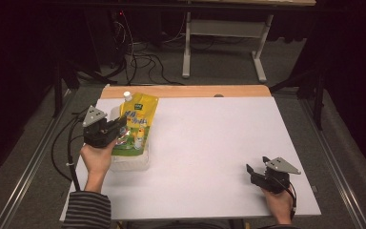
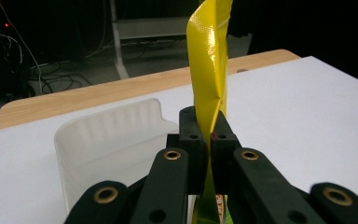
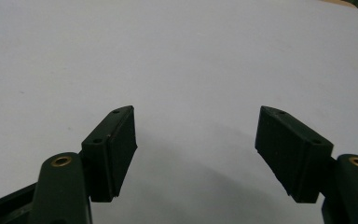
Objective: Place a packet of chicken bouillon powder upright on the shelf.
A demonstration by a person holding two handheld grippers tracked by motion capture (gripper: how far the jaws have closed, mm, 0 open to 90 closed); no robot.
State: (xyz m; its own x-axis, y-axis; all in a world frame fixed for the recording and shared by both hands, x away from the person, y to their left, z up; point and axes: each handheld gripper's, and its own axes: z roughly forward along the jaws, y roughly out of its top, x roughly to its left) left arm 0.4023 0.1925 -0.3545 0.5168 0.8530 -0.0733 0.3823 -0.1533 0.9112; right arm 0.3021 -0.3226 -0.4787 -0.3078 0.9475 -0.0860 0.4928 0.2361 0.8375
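One pouch (image 1: 136, 126), clamped by the left gripper (image 1: 119, 125), hung over one tray (image 1: 131, 162), probably plastic; the right gripper (image 1: 256, 169) gaped, holding nothing.

We can read no text with any certainty. The yellow pouch (image 1: 136, 128) at the left of the high view carries blue lettering and a small dark label near its top, but both are too small and blurred for us to make out.
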